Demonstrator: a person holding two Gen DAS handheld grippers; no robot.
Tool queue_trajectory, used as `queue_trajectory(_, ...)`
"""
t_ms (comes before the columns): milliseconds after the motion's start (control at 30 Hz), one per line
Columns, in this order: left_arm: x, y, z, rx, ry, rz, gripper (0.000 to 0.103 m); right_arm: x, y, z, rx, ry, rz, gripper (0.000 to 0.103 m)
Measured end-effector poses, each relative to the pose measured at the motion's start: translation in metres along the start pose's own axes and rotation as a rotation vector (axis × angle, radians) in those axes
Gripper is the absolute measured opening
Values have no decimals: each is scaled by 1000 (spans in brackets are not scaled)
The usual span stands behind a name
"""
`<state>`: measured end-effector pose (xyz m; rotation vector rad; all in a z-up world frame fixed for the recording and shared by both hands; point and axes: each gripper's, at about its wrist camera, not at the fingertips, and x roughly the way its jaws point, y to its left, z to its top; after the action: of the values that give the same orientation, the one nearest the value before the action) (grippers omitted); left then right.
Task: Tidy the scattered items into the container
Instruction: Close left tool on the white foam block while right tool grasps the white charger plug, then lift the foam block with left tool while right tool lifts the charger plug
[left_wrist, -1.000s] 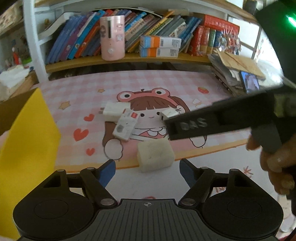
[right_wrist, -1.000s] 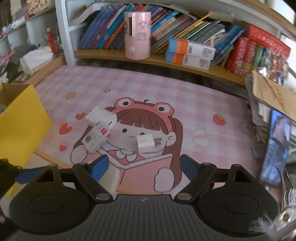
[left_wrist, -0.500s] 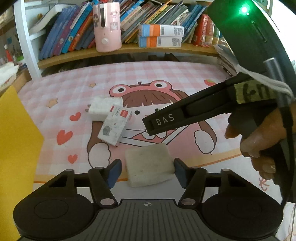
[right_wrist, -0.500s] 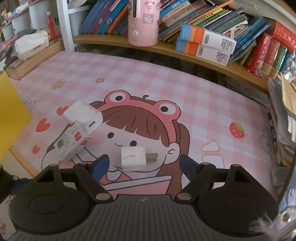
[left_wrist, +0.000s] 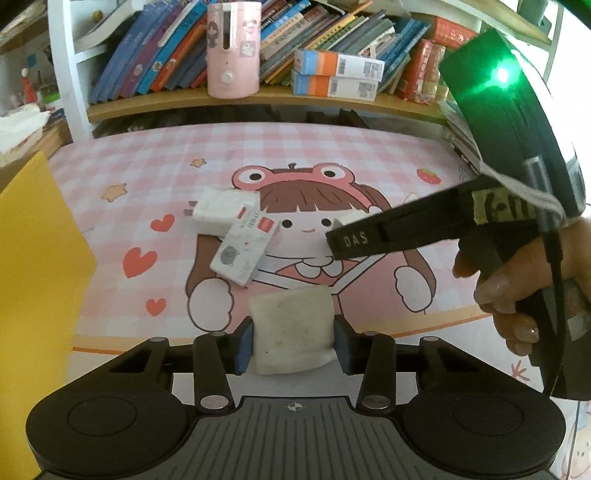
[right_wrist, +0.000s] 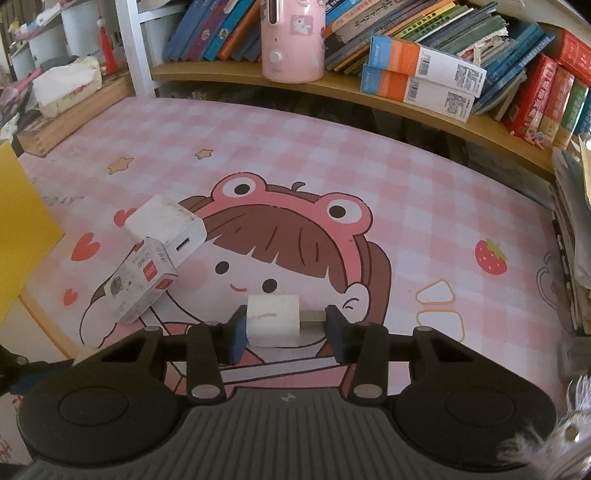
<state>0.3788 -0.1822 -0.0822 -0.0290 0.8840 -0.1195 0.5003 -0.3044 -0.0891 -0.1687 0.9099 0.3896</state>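
Sponge block (left_wrist: 291, 328), white and speckled, sits low in the centre of the left wrist view, pinched between the blue pads (left_wrist: 243, 345) of the left gripper (left_wrist: 291, 345), which presses both its sides. Above it, at mid-frame, a white charger (left_wrist: 221, 212) and a small white carton (left_wrist: 245, 251) lie overlapping on the pink cartoon mat (left_wrist: 332, 155). The right gripper (left_wrist: 369, 238) reaches in from the right edge, held by a hand (left_wrist: 517, 280). A yellow container wall (left_wrist: 37, 277) fills the left edge.

In the right wrist view, a small white plug adapter (right_wrist: 273, 319) sits low centre between the right gripper (right_wrist: 284, 332) fingers; the left pad touches its body and the right pad meets its metal prong, a narrow grip. The charger (right_wrist: 166, 225) and carton (right_wrist: 142, 280) lie at left of centre, touching. Open mat spreads to the upper right, bounded by a bookshelf (right_wrist: 369, 96) along the top.
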Motion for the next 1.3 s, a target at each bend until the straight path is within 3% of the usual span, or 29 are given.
queue_trajectory(333,-35,4,8,11,-49,-20,40,-39,5,-13,46,-49,23,41)
queue_trajectory(600,-68,-2,0,96,-95,-34,40,-72,18,-30,72,-66,46,41)
queue_trajectory(800,-92,4,-11,70,-107,-79,39,-97,30,-37,88,-92,45,41)
queue_trajectory(1100,-127,30,-36,0,-100,-143,39,-140,69,-66,83,-101,-33,41)
queue_trajectory(1300,-151,41,-45,47,-142,-180,39,-169,97,-88,124,-130,-87,41)
